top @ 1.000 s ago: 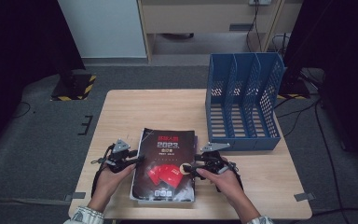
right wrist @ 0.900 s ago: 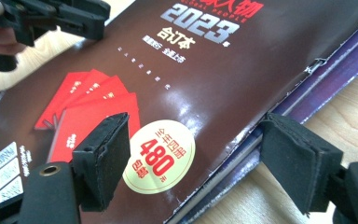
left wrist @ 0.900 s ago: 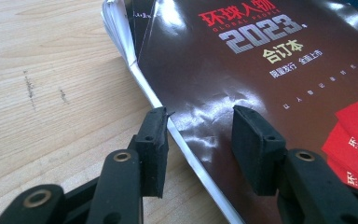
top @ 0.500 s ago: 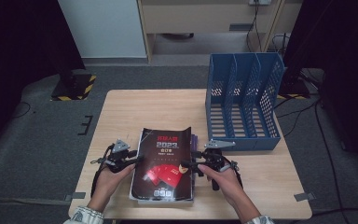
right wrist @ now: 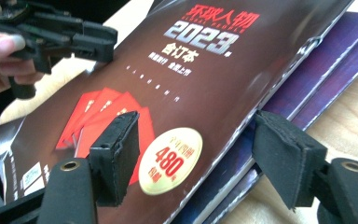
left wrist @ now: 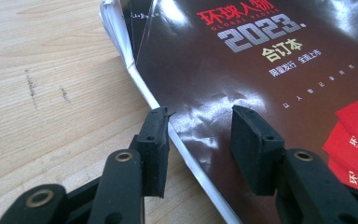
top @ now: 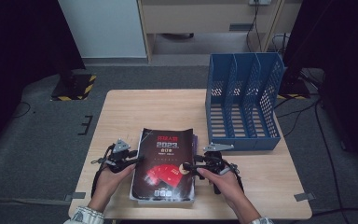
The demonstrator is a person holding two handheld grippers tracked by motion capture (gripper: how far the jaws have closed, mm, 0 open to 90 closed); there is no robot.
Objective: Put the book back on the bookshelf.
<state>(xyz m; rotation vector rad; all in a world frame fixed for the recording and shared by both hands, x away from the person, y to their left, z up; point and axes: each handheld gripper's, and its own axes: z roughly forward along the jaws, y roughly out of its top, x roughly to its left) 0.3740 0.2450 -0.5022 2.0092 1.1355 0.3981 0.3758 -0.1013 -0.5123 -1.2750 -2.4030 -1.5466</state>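
A stack of magazines lies at the table's front middle, topped by a dark glossy one point(top: 165, 163) printed "2023" with red cards and a gold sticker. My left gripper point(top: 137, 158) is at its left edge. In the left gripper view that gripper point(left wrist: 205, 140) straddles the edge of the top magazine point(left wrist: 261, 70), one jaw off the side and one over the cover, with a gap. My right gripper point(top: 189, 167) is at the right edge. Its jaws point(right wrist: 200, 154) have just been closing with the raised edge of the top magazine point(right wrist: 205, 84) between them, pads apart from it.
A blue file rack point(top: 242, 107) with three open slots stands at the back right of the wooden table point(top: 144, 112). Purple-covered magazines point(right wrist: 335, 60) lie under the top one. In the right gripper view the left gripper point(right wrist: 74, 37) and the hand point(right wrist: 0, 51) holding it show at the top left.
Both hands stay at the magazine's sides. The right gripper's jaws look slightly narrower around the edge; the magazine has barely shifted.
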